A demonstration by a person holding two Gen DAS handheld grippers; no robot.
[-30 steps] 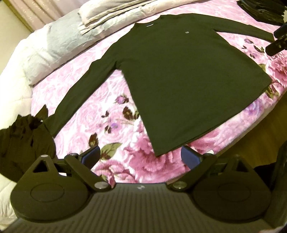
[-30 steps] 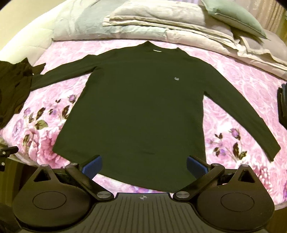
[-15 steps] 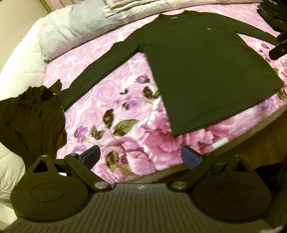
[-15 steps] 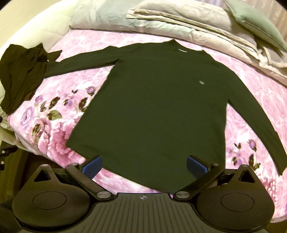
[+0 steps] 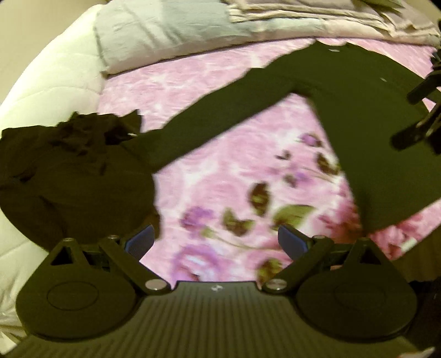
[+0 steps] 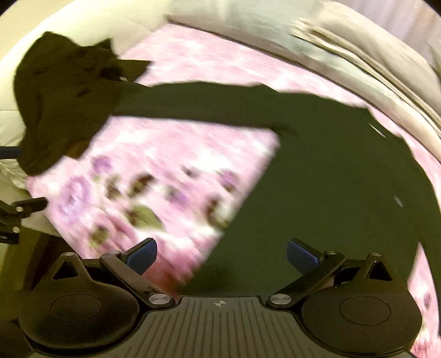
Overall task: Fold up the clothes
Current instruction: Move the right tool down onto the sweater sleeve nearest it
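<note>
We are viewing a dark long-sleeved shirt (image 5: 366,115) lying flat, front up, on a bed covered by a pink floral bedspread (image 5: 220,170). Its body is spreading smooth and unwrinkled, and one sleeve (image 5: 209,121) is stretching straight out toward a crumpled heap of dark clothing (image 5: 69,176) at the edge of the bedspread; the cuff is touching or overlapping that heap, though blur is keeping us from telling which. A small pale label is showing at the neckline and a small pale mark on the chest.

In the left wrist view, we are holding the left tongs (image 5: 217,242) released, blue pads wide apart, above bare bedspread between the heap and the shirt's hem. This view is also showing a grey pillow (image 5: 165,30) and folded pale bedding (image 5: 317,11) at the head of the bed, and, at the right edge, dark linkage of the right tongs (image 5: 416,115) over the shirt's body.

In the right wrist view, we are holding the right tongs (image 6: 222,254) likewise released, grasping nothing, above the lower corner of the shirt (image 6: 330,192). Here the sleeve (image 6: 198,102) is running across the frame to the heap (image 6: 63,93), the bedspread (image 6: 143,165) is appearing blurred, and part of the left tongs (image 6: 16,212) is showing at the left edge, beside the bed.
</note>
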